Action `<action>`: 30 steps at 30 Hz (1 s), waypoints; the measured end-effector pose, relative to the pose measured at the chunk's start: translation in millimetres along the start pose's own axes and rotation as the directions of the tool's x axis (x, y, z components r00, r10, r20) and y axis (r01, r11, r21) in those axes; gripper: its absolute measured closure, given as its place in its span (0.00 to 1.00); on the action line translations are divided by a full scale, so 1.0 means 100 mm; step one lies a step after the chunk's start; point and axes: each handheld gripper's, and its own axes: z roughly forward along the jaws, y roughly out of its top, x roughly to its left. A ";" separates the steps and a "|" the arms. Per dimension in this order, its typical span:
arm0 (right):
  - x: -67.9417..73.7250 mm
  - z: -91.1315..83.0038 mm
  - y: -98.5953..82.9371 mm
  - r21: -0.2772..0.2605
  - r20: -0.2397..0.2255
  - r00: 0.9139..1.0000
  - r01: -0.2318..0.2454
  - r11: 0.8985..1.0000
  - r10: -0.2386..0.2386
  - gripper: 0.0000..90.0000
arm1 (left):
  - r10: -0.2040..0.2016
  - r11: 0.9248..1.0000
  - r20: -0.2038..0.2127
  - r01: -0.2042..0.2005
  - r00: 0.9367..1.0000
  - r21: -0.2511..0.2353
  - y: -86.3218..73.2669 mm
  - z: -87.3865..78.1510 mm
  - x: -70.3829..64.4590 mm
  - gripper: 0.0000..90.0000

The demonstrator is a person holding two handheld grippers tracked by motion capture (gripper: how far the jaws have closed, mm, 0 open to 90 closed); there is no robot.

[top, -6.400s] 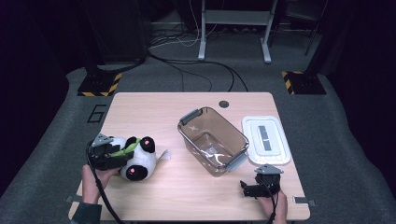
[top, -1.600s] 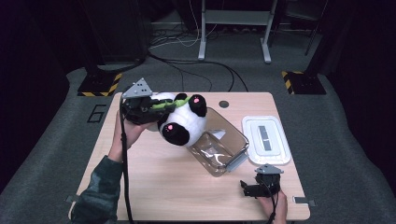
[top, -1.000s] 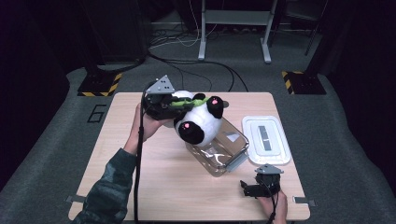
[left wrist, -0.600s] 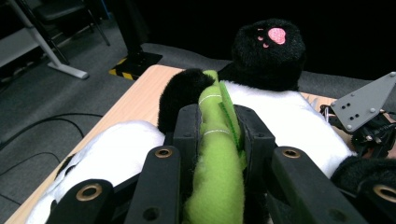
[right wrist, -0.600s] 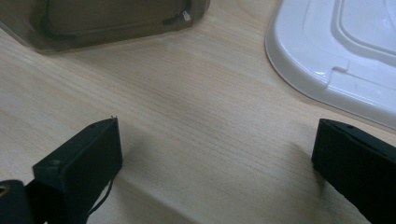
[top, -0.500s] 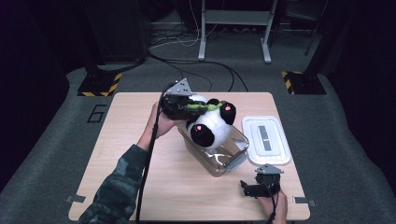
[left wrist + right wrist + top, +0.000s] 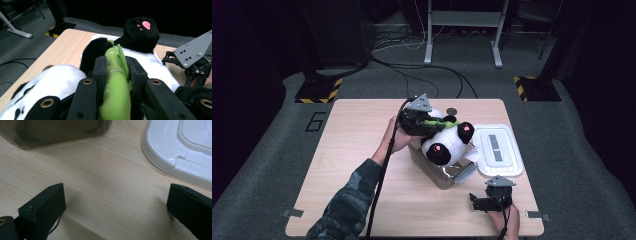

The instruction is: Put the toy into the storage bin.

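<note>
Left gripper point(image 7: 424, 121): jaws pressed onto a green felt strip point(image 7: 115, 87) of the panda plush toy point(image 7: 447, 141), the strip pinched between both black jaws in the left gripper view. The toy hangs from that grip, ahead of and below the jaws, directly over the clear plastic container point(image 7: 443, 172); whether its underside touches the container rim cannot be told from the high view. One black foot with a pink paw print point(image 7: 142, 31) points away from the jaws.

Right gripper point(image 7: 487, 201): jaws spread wide, nothing between them, resting low over the wooden table point(image 7: 352, 150) at its near right edge (bare wood grain shows across the whole gap in the right gripper view). The container's corner point(image 7: 57, 132) lies ahead and to the left of these jaws, apart from them. The white lid point(image 7: 182, 152) lies flat on the table ahead and to the right, also apart, just beside the container.
</note>
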 end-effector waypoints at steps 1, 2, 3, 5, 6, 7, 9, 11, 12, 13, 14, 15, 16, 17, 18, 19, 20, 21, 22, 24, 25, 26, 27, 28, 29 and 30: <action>0.00 0.00 0.00 0.000 0.001 1.000 -0.003 1.000 0.003 0.01 | 0.000 1.000 0.004 0.000 1.000 0.003 0.00 0.02 -0.01 0.80; 0.00 0.00 0.00 0.001 0.000 1.000 0.000 1.000 0.000 0.01 | 0.001 1.000 0.010 -0.001 1.000 0.006 -0.01 0.04 -0.02 0.80; 0.00 0.00 0.00 0.000 0.000 1.000 -0.001 1.000 0.001 0.01 | 0.006 1.000 0.010 -0.006 1.000 0.011 -0.01 0.06 -0.04 0.80; 0.00 0.00 0.00 0.001 0.000 1.000 -0.001 1.000 0.001 0.01 | 0.005 1.000 0.022 -0.005 1.000 0.018 -0.03 0.10 -0.06 0.80; 0.00 0.00 0.00 0.000 0.000 1.000 -0.001 1.000 0.001 0.01 | 0.006 1.000 0.025 -0.006 1.000 0.020 -0.04 0.11 -0.06 0.80; 0.00 0.00 0.00 0.000 0.000 1.000 -0.001 1.000 0.001 0.01 | 0.003 1.000 0.029 -0.004 1.000 0.022 -0.05 0.13 -0.07 0.80; 0.00 0.00 0.00 0.000 0.000 1.000 -0.001 1.000 0.001 0.01 | 0.002 1.000 0.032 -0.003 0.999 0.023 -0.07 0.15 -0.08 0.80; 0.00 0.00 0.00 0.000 0.000 1.000 0.000 1.000 0.000 0.02 | -0.006 1.000 0.037 0.005 0.999 0.023 -0.08 0.16 -0.09 0.80; 0.00 0.00 0.00 0.000 0.000 1.000 -0.001 1.000 0.001 0.02 | -0.007 1.000 0.036 0.006 0.999 0.021 -0.09 0.17 -0.09 0.80; 0.00 0.00 0.00 0.000 0.000 1.000 0.000 1.000 0.000 0.02 | -0.011 1.000 0.039 0.010 0.999 0.020 -0.10 0.18 -0.10 0.80; 0.00 0.00 0.00 0.000 0.000 1.000 0.000 1.000 0.000 0.02 | -0.012 1.000 0.037 0.011 0.999 0.023 -0.10 0.19 -0.10 0.80; 0.00 0.00 0.00 -0.001 0.002 1.000 0.000 1.000 0.000 0.02 | -0.014 0.999 0.031 0.013 0.999 0.032 -0.11 0.20 -0.10 0.80; 0.00 0.00 0.00 -0.002 0.002 1.000 -0.001 1.000 0.001 0.02 | -0.021 0.999 0.031 0.020 0.999 0.033 -0.12 0.21 -0.10 0.80; 0.00 0.00 0.00 -0.002 0.002 1.000 -0.001 1.000 0.001 0.02 | -0.036 0.999 0.040 0.035 0.999 0.028 -0.14 0.22 -0.09 0.80; 0.00 0.00 0.00 -0.002 0.002 1.000 -0.001 1.000 0.001 0.02 | -0.035 0.999 0.041 0.034 0.999 0.024 -0.15 0.22 -0.09 0.79; 0.00 0.00 0.00 -0.001 0.002 1.000 -0.001 1.000 0.001 0.02 | -0.043 0.999 0.040 0.042 0.998 0.027 -0.17 0.23 -0.09 0.79; 0.00 0.00 0.00 -0.002 0.002 1.000 -0.001 1.000 0.001 0.02 | -0.048 0.998 0.041 0.047 0.998 0.029 -0.18 0.24 -0.09 0.78; 0.00 0.00 0.00 -0.001 0.002 1.000 0.000 1.000 0.000 0.02 | -0.052 0.998 0.043 0.050 0.998 0.034 -0.20 0.25 -0.10 0.78; 0.00 0.00 0.00 -0.001 0.002 1.000 -0.001 1.000 0.001 0.02 | -0.059 0.998 0.046 0.057 0.997 0.039 -0.21 0.26 -0.10 0.77; 0.00 0.00 0.00 -0.001 0.002 1.000 -0.001 1.000 0.001 0.02 | -0.074 0.996 0.043 0.072 0.996 0.051 -0.24 0.29 -0.11 0.72; 0.00 0.00 0.00 -0.001 0.002 1.000 -0.001 1.000 0.001 0.02 | -0.082 0.995 0.042 0.080 0.996 0.053 -0.25 0.29 -0.11 0.67; 0.00 0.00 0.00 -0.002 0.003 1.000 -0.001 1.000 0.001 0.02 | -0.086 0.995 0.039 0.084 0.996 0.052 -0.25 0.29 -0.11 0.63; 0.00 0.00 0.00 -0.002 0.003 1.000 -0.001 1.000 0.001 0.02 | -0.099 0.994 0.034 0.098 0.994 0.047 -0.26 0.28 -0.12 0.59; 0.00 0.00 0.00 -0.001 0.003 1.000 -0.002 1.000 0.002 0.02 | -0.111 0.993 0.022 0.111 0.994 0.037 -0.27 0.27 -0.12 0.56; 0.00 0.00 0.00 -0.001 0.003 1.000 -0.002 1.000 0.002 0.02 | -0.119 0.992 0.019 0.118 0.993 0.034 -0.27 0.26 -0.12 0.51; 0.00 0.00 0.00 -0.002 0.003 1.000 -0.002 1.000 0.002 0.02 | -0.134 0.991 0.009 0.133 0.991 0.030 -0.29 0.23 -0.11 0.47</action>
